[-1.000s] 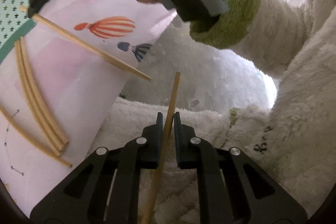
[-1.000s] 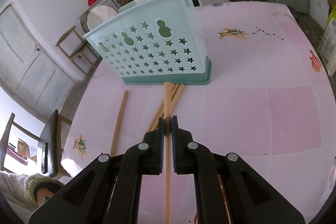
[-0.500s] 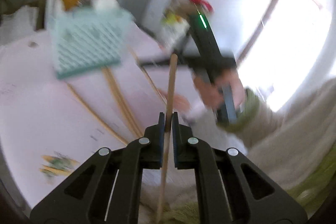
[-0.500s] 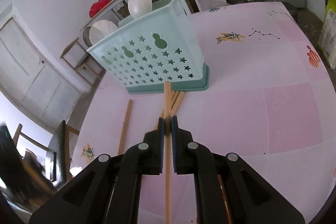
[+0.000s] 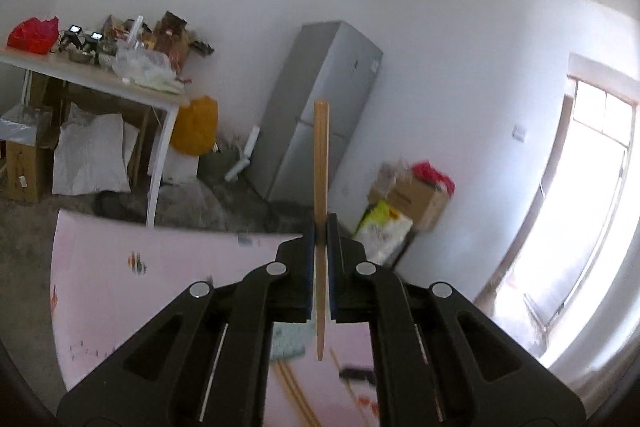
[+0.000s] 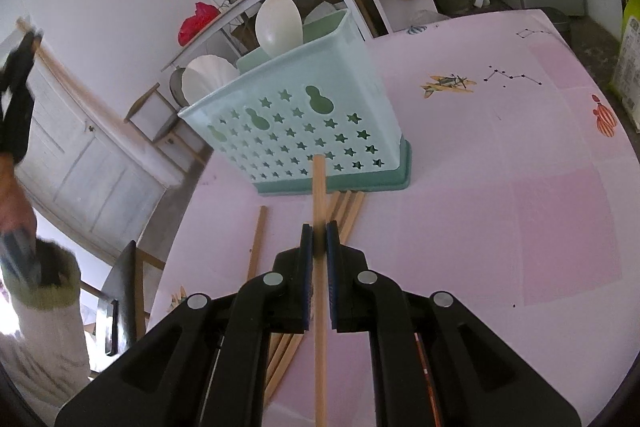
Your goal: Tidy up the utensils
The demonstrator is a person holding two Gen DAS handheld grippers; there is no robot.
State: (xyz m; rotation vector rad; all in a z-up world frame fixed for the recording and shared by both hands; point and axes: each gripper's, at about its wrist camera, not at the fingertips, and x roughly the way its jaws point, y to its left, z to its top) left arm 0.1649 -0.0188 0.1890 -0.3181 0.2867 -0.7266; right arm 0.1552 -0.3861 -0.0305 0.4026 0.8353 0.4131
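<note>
Each chopstick is looking light, stiff and smooth, likely to pivot or slip if pinched near an end, so gripping near mid-length is seeming safest. Left gripper (image 5: pixel 320 227) is clamping a chopstick (image 5: pixel 321 155) raised above the table (image 5: pixel 168 267), tip poking forward past the pads. Right gripper (image 6: pixel 319 233) is clenching another stick (image 6: pixel 319 187), its tip just short of the basket (image 6: pixel 304 131), loose sticks (image 6: pixel 348 211) lying beneath

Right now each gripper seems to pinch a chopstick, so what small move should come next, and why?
Probably bring the left gripper over the green holder and tip its chopstick down into the open top. That chopstick is raised high above the table, the holder already holds spoons, and the right gripper sits low behind the holder.
</note>
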